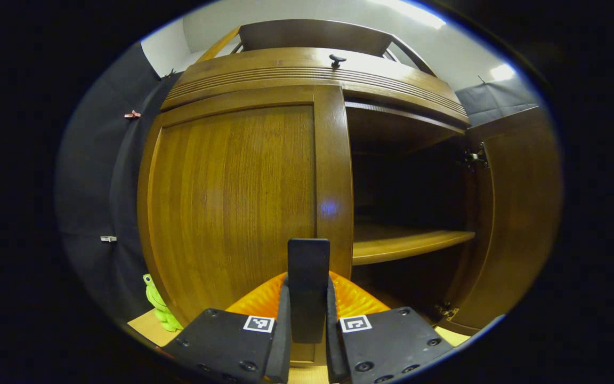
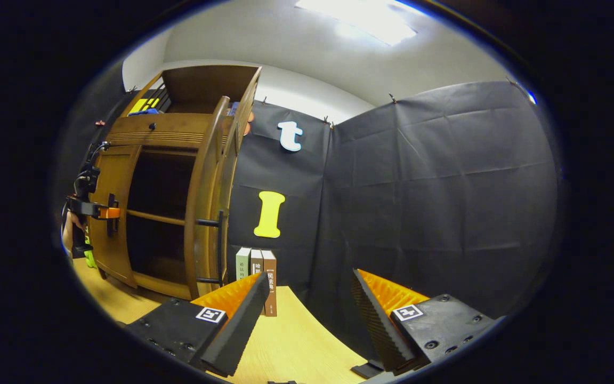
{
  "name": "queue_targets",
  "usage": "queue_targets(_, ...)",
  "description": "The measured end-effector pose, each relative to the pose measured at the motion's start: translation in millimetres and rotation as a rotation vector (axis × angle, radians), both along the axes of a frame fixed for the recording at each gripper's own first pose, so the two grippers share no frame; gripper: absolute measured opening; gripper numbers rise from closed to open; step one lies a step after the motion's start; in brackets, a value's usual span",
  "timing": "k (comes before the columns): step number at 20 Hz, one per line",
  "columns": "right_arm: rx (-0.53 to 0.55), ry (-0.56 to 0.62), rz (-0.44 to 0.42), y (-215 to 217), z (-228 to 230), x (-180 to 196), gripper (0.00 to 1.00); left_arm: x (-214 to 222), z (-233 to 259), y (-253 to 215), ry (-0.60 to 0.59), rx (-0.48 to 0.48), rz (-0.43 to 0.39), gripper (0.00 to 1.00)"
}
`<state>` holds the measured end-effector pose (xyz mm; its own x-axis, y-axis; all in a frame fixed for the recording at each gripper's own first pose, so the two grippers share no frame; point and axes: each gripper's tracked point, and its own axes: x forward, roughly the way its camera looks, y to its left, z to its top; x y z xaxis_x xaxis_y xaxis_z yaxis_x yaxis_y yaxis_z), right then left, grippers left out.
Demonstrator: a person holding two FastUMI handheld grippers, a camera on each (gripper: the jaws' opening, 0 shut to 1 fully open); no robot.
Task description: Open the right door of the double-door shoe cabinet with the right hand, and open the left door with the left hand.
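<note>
The left gripper [image 1: 308, 298] was pressed close up to the shoe cabinet [image 1: 307, 69], its two fingers drawn in tight on the dark upright handle [image 1: 308, 277] of the left door [image 1: 232, 208], one finger on each side of it. That door stood flush with the cabinet front. Beside it the right door [image 1: 520, 213] hung swung well out on its hinges, leaving the right half open, with a wooden shelf [image 1: 408, 242] lit across a dark interior. A small dark knob [image 1: 337, 60] sat on the band above the doors, and a green toy [image 1: 160, 306] lay by the cabinet's lower left corner on the pale floor. From the right gripper view the cabinet [image 2: 179, 133] stood off to the left, the right door [image 2: 203, 202] seen nearly edge-on with its long bar handle [image 2: 220, 245] facing out, and the left gripper [image 2: 105, 213] held by a hand [image 2: 67, 232] against the left door [image 2: 112, 213]. The right gripper [image 2: 309, 309] hung well clear of the cabinet with its fingers spread wide and nothing between them, pointed toward the black cloth wall [image 2: 435, 202]. A few books [image 2: 256, 272] stood upright on the wooden table [image 2: 285, 346] between the cabinet and that wall.
</note>
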<state>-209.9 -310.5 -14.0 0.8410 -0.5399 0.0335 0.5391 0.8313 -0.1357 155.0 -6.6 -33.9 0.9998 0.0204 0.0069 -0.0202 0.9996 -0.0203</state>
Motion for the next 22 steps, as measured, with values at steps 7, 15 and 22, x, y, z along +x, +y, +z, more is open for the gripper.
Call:
queue_targets(7, -0.028, -0.058, 0.068, 46.3, 31.4, -2.1, 0.96, -47.7, -1.1, 9.2, 0.019, -0.013, -0.076, 0.31)
queue_targets(15, 0.022, -0.02, 0.225, 103.2, 28.3, 15.6, 0.97, -99.1, -1.2, 30.1, 0.032, -0.03, -0.092, 0.3)
queue_targets(22, 0.014, 0.012, 0.352, 157.2, 26.7, 37.0, 0.98, -145.5, -1.6, 64.7, 0.021, -0.031, -0.053, 0.3)
